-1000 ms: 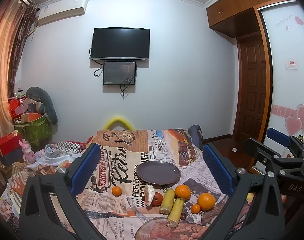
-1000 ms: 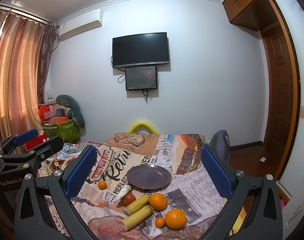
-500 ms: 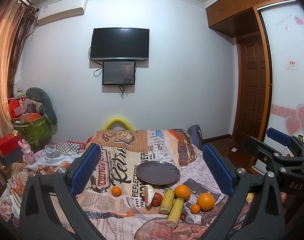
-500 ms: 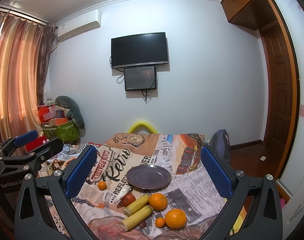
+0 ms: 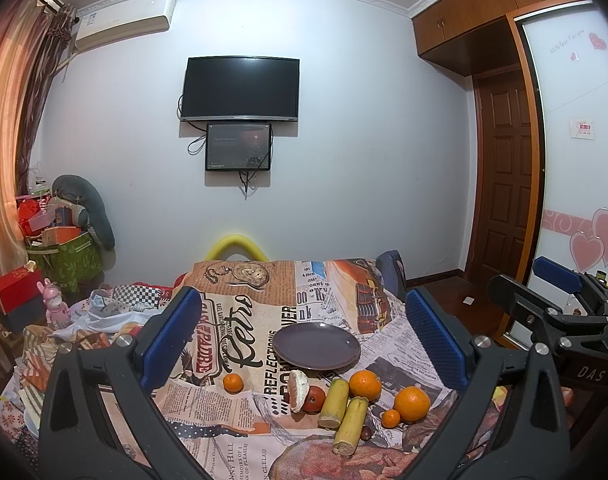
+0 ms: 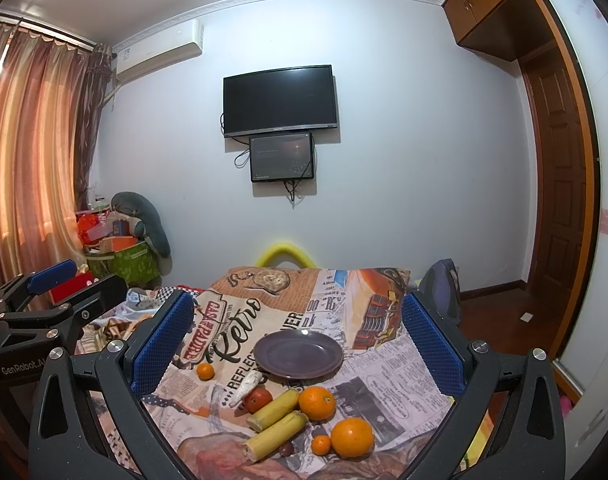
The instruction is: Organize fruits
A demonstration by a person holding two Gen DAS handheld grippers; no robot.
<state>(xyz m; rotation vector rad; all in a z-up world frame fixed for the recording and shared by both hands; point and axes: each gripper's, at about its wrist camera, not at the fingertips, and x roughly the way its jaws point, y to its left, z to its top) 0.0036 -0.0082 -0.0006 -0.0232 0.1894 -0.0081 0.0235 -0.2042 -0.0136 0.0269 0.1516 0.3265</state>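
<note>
An empty dark purple plate (image 5: 316,347) (image 6: 298,354) sits mid-table on a newspaper-print cloth. In front of it lie two large oranges (image 5: 411,403) (image 6: 352,437), two small mandarins (image 5: 233,382) (image 6: 205,371), a red apple (image 5: 314,398) (image 6: 258,399), a pale peeled fruit piece (image 5: 298,385) (image 6: 246,384) and two yellow-green cane pieces (image 5: 350,425) (image 6: 275,436). My left gripper (image 5: 304,340) is open and empty, held back above the near table edge. My right gripper (image 6: 297,344) is likewise open and empty. Each gripper shows at the edge of the other's view.
The cloth-covered table (image 5: 247,320) ends at a yellow chair back (image 5: 236,245) by the far wall. Piled bedding and boxes (image 5: 63,312) lie to the left. A dark bag (image 6: 444,288) and a wooden door (image 6: 560,184) are to the right.
</note>
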